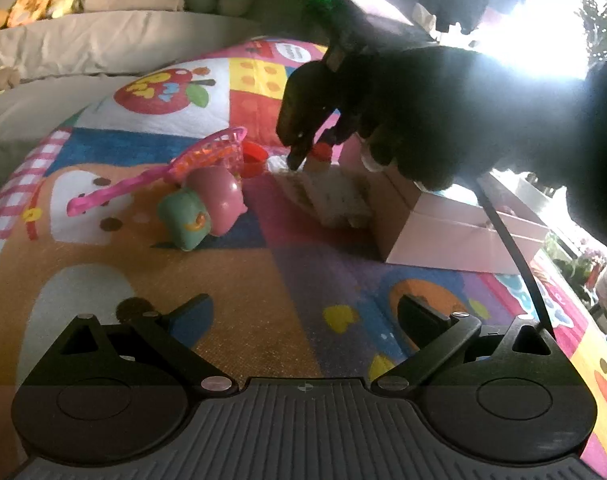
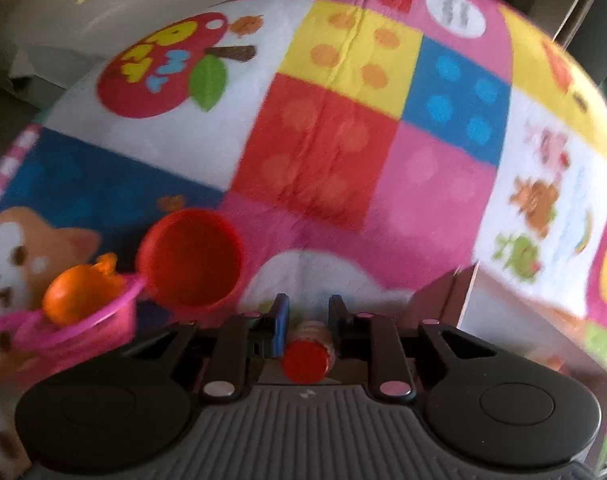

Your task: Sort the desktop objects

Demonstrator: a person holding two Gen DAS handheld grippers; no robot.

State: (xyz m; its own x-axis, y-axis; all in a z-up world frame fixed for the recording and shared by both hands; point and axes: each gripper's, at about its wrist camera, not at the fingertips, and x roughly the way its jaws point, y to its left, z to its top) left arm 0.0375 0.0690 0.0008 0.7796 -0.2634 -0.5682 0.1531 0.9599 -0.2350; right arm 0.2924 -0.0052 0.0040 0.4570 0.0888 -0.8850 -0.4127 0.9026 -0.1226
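My right gripper [image 2: 305, 320] is shut on a small bottle with a red cap [image 2: 306, 359], held between its fingers. In the left wrist view that gripper [image 1: 303, 148] shows dark, above the mat with the red cap [image 1: 322, 151] at its tip. My left gripper [image 1: 303, 316] is open and empty, low over the mat. On the mat lie a pink net scoop [image 1: 159, 172], a pink and green toy [image 1: 201, 208], a red cup [image 1: 255, 158] and a pale woven piece [image 1: 335, 196]. The red cup [image 2: 191, 264] and an orange toy [image 2: 77, 290] in a pink basket also show in the right wrist view.
A pink open box [image 1: 455, 228] stands at the right of the colourful play mat [image 1: 239, 280]. Its corner [image 2: 463, 300] shows in the right wrist view. Grey cushions [image 1: 83, 40] lie behind the mat. A black cable [image 1: 511, 248] crosses the box.
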